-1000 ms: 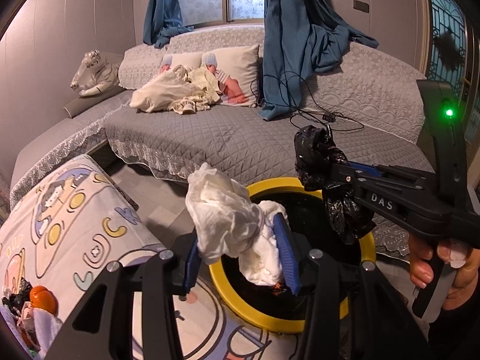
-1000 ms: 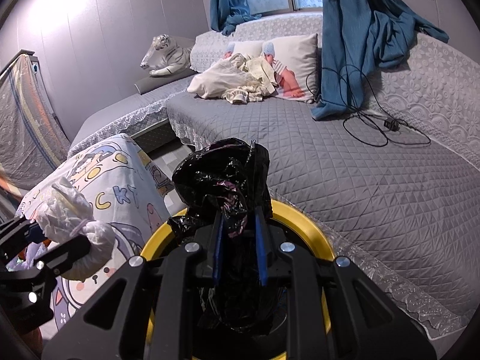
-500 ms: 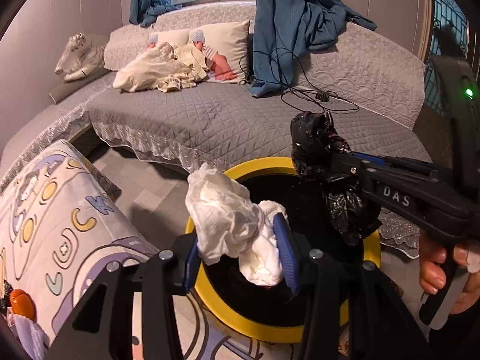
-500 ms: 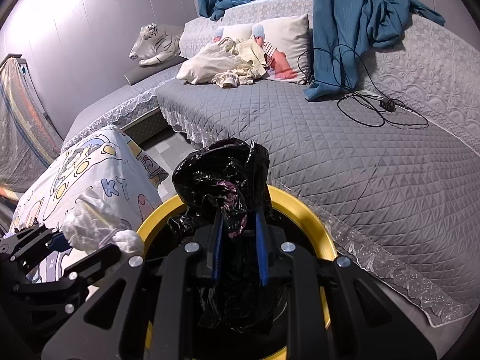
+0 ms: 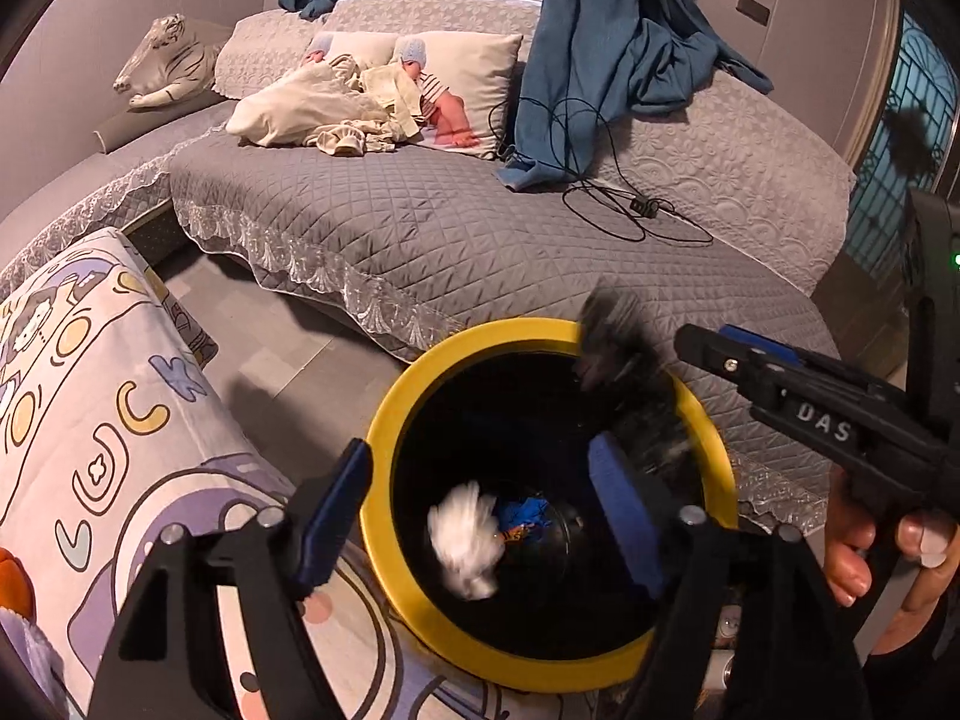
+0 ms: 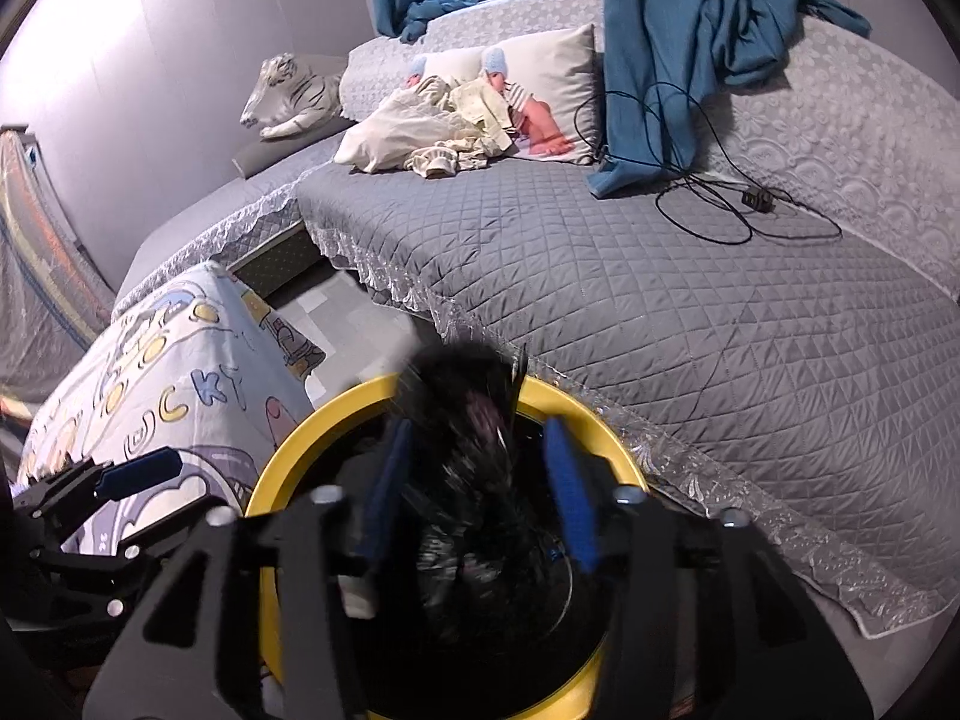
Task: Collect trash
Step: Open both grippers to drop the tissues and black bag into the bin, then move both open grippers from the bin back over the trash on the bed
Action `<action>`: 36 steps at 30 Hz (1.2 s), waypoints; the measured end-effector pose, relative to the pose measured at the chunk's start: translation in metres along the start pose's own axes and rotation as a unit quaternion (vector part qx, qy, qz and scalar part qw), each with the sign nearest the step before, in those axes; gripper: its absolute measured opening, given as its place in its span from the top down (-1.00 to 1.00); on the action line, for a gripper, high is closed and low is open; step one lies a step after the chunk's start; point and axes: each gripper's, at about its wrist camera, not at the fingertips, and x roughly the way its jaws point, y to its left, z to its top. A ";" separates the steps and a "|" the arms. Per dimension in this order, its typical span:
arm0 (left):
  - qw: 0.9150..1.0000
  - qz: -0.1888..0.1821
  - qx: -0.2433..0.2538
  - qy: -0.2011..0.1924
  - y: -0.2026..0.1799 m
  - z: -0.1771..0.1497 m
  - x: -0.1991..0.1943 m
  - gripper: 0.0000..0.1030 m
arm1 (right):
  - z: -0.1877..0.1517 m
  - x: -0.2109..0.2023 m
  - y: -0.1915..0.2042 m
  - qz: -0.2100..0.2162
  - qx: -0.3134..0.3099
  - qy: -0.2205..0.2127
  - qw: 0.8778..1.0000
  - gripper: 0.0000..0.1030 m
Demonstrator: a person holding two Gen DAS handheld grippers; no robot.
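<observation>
A round bin with a yellow rim [image 5: 384, 420] [image 6: 282, 456] and a black inside stands below both grippers. My left gripper [image 5: 480, 498] hangs over it with its jaws opening, and the white crumpled tissue [image 5: 465, 540] is loose and blurred, falling inside the bin. My right gripper [image 6: 477, 492] [image 5: 708, 342] also has its jaws opening over the bin. The crumpled black plastic bag [image 6: 468, 438] [image 5: 624, 354] is blurred between its blue pads, slipping down, not pressed. A hand [image 5: 870, 552] holds the right gripper's handle.
A cartoon-print cloth [image 5: 102, 420] covers a low surface left of the bin, with an orange thing [image 5: 12, 576] at its edge. Behind lies a grey quilted sofa [image 5: 420, 222] with a black cable [image 5: 630, 210], blue curtain [image 5: 606, 48], pillow and plush tiger [image 5: 162, 60].
Both grippers went from shut to open. The white tissue left the left pads and dropped into the bin; the black bag came loose from the right pads and is falling.
</observation>
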 end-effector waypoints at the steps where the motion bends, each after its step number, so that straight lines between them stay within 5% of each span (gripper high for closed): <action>1: 1.000 0.001 -0.002 -0.001 0.002 0.000 -0.001 -0.42 | 0.000 -0.001 -0.001 -0.001 0.001 -0.002 1.000 0.10; 18: 0.993 0.073 -0.068 -0.066 0.072 -0.005 -0.080 -0.42 | 0.009 -0.028 0.046 0.043 -0.038 -0.033 0.998 0.08; 27: 0.981 0.138 -0.095 -0.098 0.123 -0.030 -0.147 -0.51 | 0.007 -0.034 0.116 0.102 -0.091 -0.038 0.990 -0.01; 36: 0.960 0.204 -0.137 -0.131 0.178 -0.069 -0.215 -0.65 | -0.002 -0.039 0.188 0.160 -0.148 -0.031 0.976 -0.04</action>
